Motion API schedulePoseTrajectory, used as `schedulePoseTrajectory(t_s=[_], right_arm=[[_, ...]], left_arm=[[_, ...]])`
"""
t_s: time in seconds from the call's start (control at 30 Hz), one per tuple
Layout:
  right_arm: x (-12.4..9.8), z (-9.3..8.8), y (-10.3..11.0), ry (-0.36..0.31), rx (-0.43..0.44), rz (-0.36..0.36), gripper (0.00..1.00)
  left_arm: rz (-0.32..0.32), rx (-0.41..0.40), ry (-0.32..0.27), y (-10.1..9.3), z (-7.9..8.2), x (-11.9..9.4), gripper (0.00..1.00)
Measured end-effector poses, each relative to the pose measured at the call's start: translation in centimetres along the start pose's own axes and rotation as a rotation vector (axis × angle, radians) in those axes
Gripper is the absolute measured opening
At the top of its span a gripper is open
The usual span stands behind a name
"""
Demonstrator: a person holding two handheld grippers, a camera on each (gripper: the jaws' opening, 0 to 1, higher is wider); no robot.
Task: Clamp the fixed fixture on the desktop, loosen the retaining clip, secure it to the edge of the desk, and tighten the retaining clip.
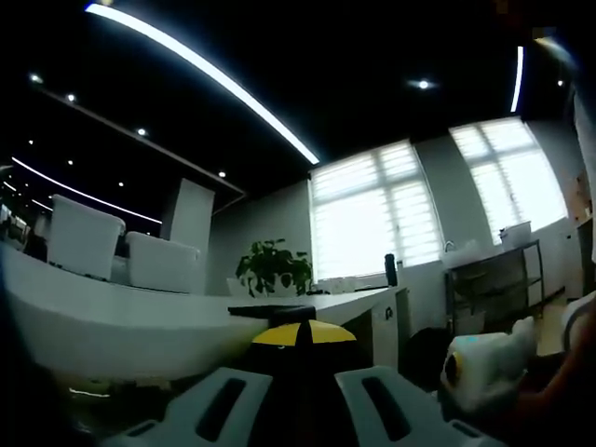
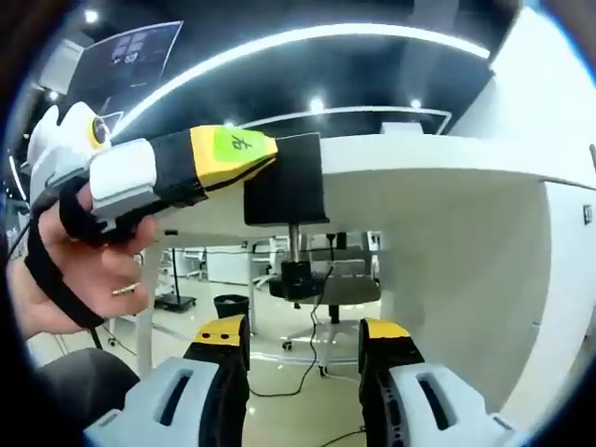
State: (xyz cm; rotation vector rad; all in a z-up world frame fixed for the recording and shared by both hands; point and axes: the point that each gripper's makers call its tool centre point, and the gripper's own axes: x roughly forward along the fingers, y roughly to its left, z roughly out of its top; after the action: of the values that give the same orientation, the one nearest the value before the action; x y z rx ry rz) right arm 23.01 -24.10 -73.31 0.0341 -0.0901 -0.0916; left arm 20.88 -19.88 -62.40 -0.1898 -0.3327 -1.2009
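Clearly the rigid black clamp (image 2: pixel 284 191) (center frame) sits on the desk edge (image 2: pixel 438 154), pinched by the left gripper (image 2: pixel 265 158); the right gripper (image 2: pixel 303 340) gapes below its screw knob (image 2: pixel 294 277).

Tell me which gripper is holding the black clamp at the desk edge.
The left gripper, coming in from the left, grips the black clamp. The right gripper is open below the screw knob.

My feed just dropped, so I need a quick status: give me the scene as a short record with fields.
clamp: black, hooked on the desk edge
desk: white, clamp at its edge
screw: hangs below the desk, knob at its lower end
left gripper: shut on the clamp's top, held by a hand
right gripper: open, below the knob, apart from it
next step: likely turning the knob, a guess
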Motion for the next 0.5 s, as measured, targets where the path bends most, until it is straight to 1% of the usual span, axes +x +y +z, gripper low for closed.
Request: schedulePoseTrajectory(t_s=[0.03, 0.07, 0.1, 0.13, 0.17, 0.2, 0.23, 0.27, 0.37, 0.43, 0.5], right_arm=[[0.2, 0.1, 0.0, 0.000, 0.003, -0.002, 0.45], [0.7, -0.4, 0.0, 0.005, 0.003, -0.003, 0.45], [0.8, -0.4, -0.1, 0.012, -0.009, -0.011, 0.45], [1.0, -0.5, -0.1, 0.020, -0.045, -0.014, 0.44], [1.4, -0.6, 0.0, 0.029, -0.063, -0.014, 0.43], [1.6, -0.6, 0.0, 0.028, -0.055, -0.013, 0.41], [1.6, -0.6, 0.5, 0.026, -0.009, 0.003, 0.39], [1.8, -0.5, 0.8, 0.020, 0.017, 0.014, 0.38], [2.2, -0.3, 0.6, 0.027, -0.020, -0.001, 0.37], [2.5, -0.2, 0.6, 0.028, -0.019, -0.003, 0.37], [3.4, -0.2, 0.3, 0.032, -0.022, -0.009, 0.35]], left_arm=[[0.000, 0.000, -0.002, 0.0, 0.0, 0.0, 0.03], [0.000, 0.000, -0.002, 0.0, 0.0, 0.1, 0.03], [0.000, 0.000, -0.003, 0.0, 0.0, 0.1, 0.03], [0.001, 0.000, -0.003, 0.0, 0.0, 0.1, 0.03], [0.001, 0.001, -0.003, 0.0, 0.1, 0.1, 0.03], [0.002, 0.002, -0.002, 0.0, 0.1, 0.1, 0.03], [0.001, 0.002, -0.002, 0.0, 0.1, 0.1, 0.03], [0.001, 0.002, -0.001, 0.0, 0.1, 0.1, 0.03], [0.001, 0.001, -0.003, 0.0, 0.0, 0.2, 0.03], [0.001, 0.000, -0.004, 0.0, 0.0, 0.2, 0.03], [0.000, 0.001, -0.004, 0.0, 0.0, 0.2, 0.03]])
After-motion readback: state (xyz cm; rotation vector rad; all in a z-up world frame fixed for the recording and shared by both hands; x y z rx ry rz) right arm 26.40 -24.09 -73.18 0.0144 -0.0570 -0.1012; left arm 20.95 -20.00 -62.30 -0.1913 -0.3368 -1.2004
